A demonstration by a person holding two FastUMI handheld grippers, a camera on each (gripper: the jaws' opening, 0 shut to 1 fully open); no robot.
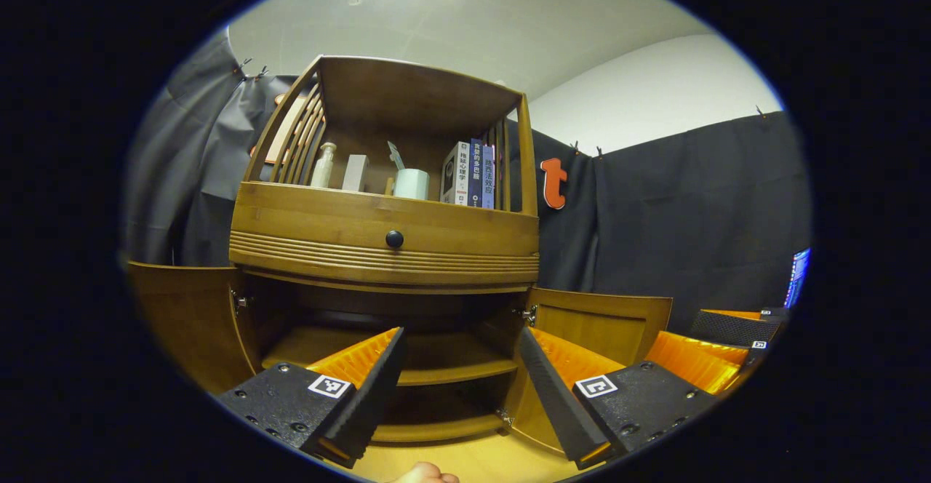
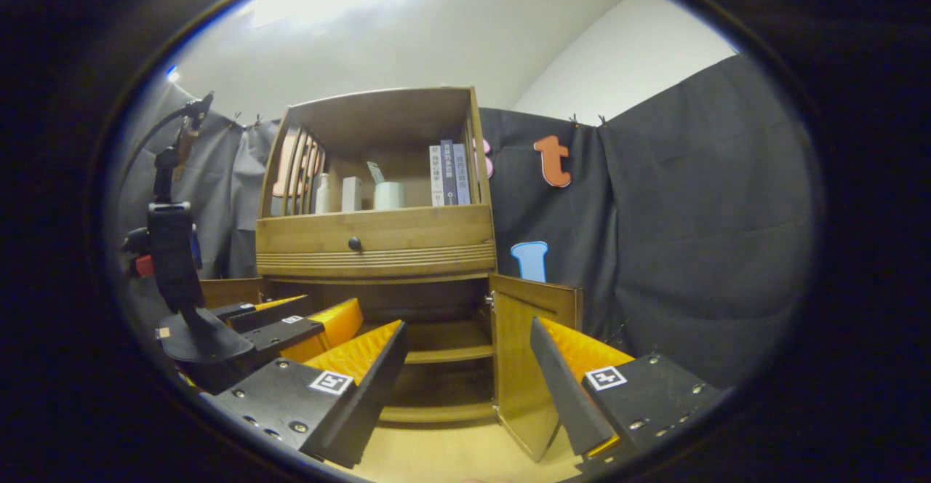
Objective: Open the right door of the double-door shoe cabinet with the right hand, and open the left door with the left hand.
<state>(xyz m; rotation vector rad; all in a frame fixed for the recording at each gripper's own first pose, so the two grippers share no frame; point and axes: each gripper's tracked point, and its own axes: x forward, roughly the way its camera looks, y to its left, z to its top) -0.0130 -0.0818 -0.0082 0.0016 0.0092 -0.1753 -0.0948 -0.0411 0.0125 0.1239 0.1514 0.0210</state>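
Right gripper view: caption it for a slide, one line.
Both doors, right door and left door, of the cabinet stand open; right hand-held gripper open before the shelves.

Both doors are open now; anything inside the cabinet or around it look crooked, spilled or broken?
Nothing stands out. Left door and right door hang open on their hinges, the inner shelves look level and bare, and the books and cup up top stand upright.

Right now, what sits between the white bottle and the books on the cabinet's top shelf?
In the left gripper view, a pale rectangular box and a white cylindrical cup stand between the white bottle and the upright books.
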